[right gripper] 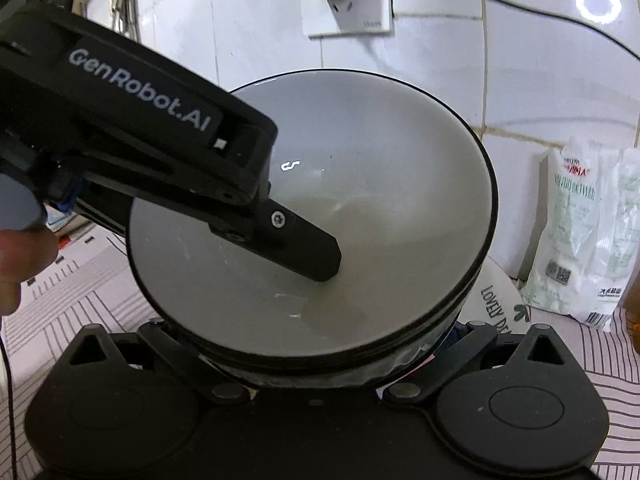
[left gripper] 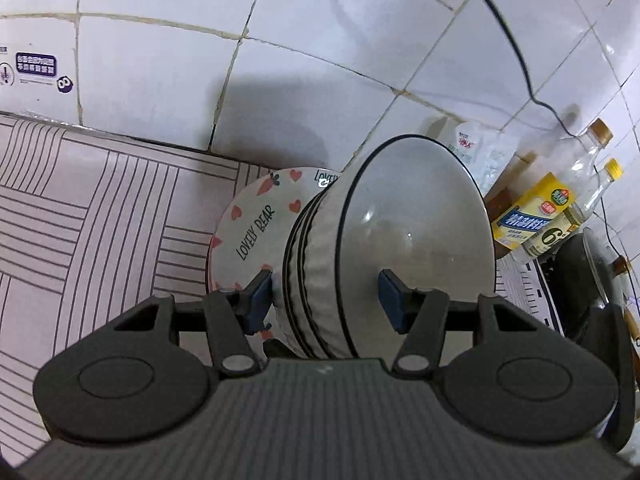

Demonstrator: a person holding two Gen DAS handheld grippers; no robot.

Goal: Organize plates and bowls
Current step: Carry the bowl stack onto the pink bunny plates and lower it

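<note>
A stack of grey bowls with black rims sits on a white "LOVELY BEAR" plate with red hearts. My left gripper straddles the wall of the stack, one blue pad outside, one inside the top bowl; the pads look apart from the wall. In the right wrist view the top bowl fills the middle, and the left gripper's finger reaches into it. My right gripper is wide open around the base of the stack; its fingertips are hidden behind the bowl. The plate's edge shows at the right.
The striped pink mat covers the counter against a white tiled wall. Bottles and a dark pan stand at the right. White bags lean on the wall. A wall socket and a cable hang above.
</note>
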